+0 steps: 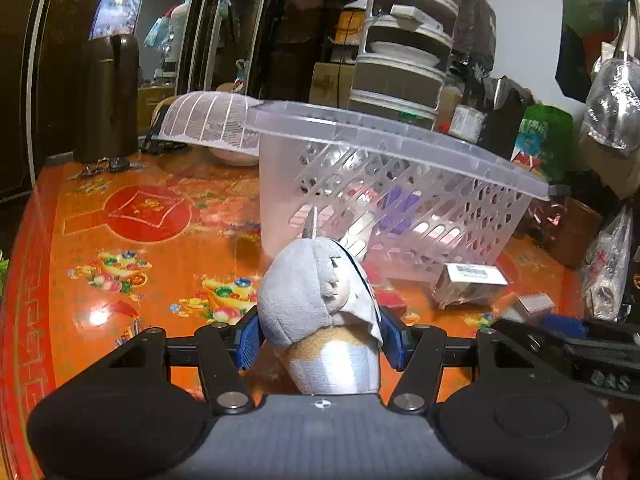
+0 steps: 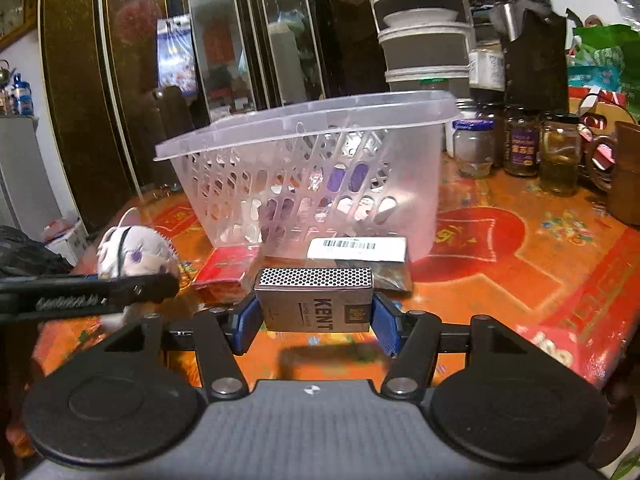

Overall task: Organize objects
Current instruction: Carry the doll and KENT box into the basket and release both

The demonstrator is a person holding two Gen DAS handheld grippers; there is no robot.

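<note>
Left gripper [image 1: 320, 336] clamped on the plush [image 1: 320, 300], clear of the table [image 1: 120, 240], short of the basket [image 1: 392, 184]. Right gripper [image 2: 316, 312] grasping the Kent pack [image 2: 316, 300], pads on both sides. My plan: lift each above the basket rim, carry inward, release low. Mind the tilted rim and the neighbouring gripper.

Bench [image 2: 520, 264]: glossy orange-red top with printed red medallions and flower motifs.
Centre: clear perforated plastic basket [image 2: 312, 176] standing on the bench.
Just before the basket: barcode-labelled packet [image 2: 360, 249] and flat red packet [image 2: 228, 268], both lying flat.
Far right edge: row of glass jars [image 2: 520, 144], upright; brown mug [image 2: 628, 176] beside them.
Far left corner: dark brown thermos [image 1: 108, 96], upright; bunch of keys [image 1: 104, 167] at its foot; white mesh cover [image 1: 212, 124] next to these.
</note>
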